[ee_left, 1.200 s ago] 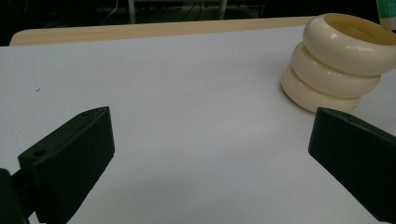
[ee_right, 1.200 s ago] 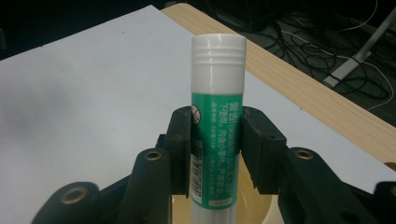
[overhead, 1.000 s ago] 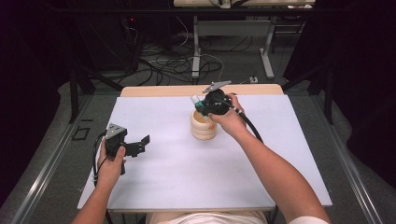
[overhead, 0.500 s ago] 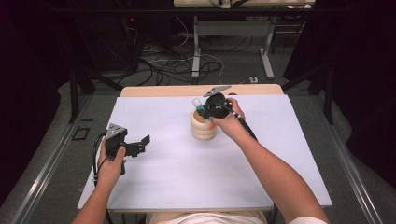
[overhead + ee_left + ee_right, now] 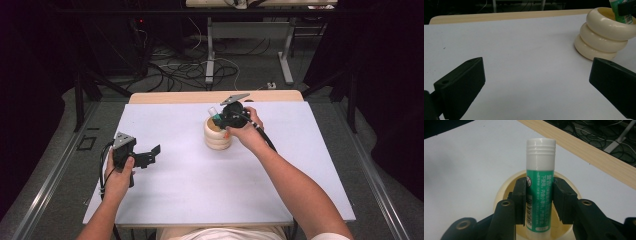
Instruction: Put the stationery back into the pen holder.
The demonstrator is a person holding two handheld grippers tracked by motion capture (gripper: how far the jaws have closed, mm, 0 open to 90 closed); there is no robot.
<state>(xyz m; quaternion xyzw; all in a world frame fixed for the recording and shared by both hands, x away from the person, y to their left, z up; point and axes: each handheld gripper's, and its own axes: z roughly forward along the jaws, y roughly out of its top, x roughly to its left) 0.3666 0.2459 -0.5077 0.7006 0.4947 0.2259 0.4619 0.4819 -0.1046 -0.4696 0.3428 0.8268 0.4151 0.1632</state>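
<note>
My right hand-held gripper (image 5: pixel 539 202) clamps a glue stick (image 5: pixel 539 187) over the cream ringed holder (image 5: pixel 504 187), my left (image 5: pixel 536 82) open; misaligned release could catch the rim and tip it on the desk (image 5: pixel 190 185).

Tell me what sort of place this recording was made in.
Probably a lab or workshop set up for recording demonstrations. A white-topped table stands on a grey floor with loose cables tangled behind it, dark curtains hang around it, and a metal-legged bench stands at the back.
</note>
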